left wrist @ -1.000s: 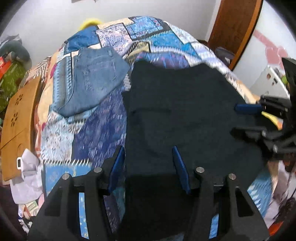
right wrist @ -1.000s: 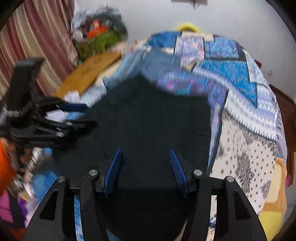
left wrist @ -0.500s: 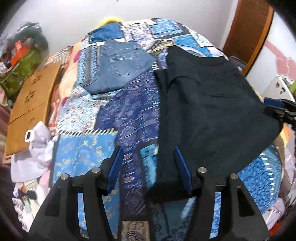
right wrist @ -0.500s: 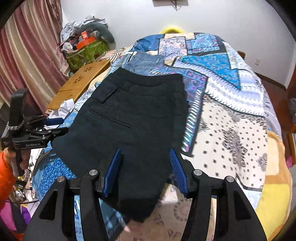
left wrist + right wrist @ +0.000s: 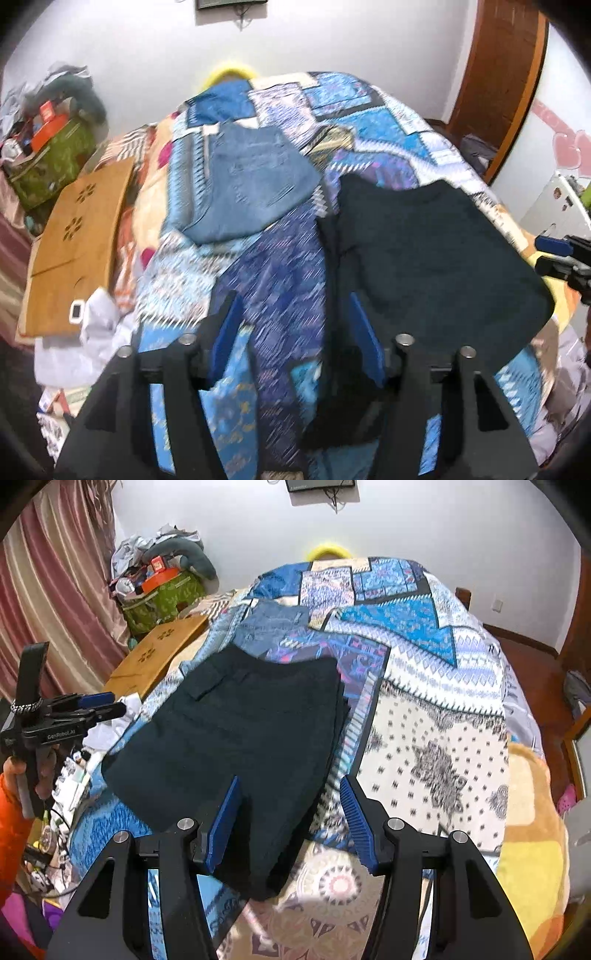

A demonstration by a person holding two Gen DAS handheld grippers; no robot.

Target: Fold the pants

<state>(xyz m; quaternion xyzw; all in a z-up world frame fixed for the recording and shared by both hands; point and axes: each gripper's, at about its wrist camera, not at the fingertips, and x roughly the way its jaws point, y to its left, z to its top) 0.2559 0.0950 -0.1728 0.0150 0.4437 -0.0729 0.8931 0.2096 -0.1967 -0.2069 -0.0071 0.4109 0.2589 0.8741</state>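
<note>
Pants (image 5: 236, 731), dark and folded, are laid flat on the patchwork bedspread (image 5: 436, 709), just beside folded jeans (image 5: 255, 184); left gripper (image 5: 295, 332) is held spread above the near edge, nothing pinched, jaws just opened wider; right gripper (image 5: 288, 812) is likewise spread and just widened, pants below, not pressed.
</note>
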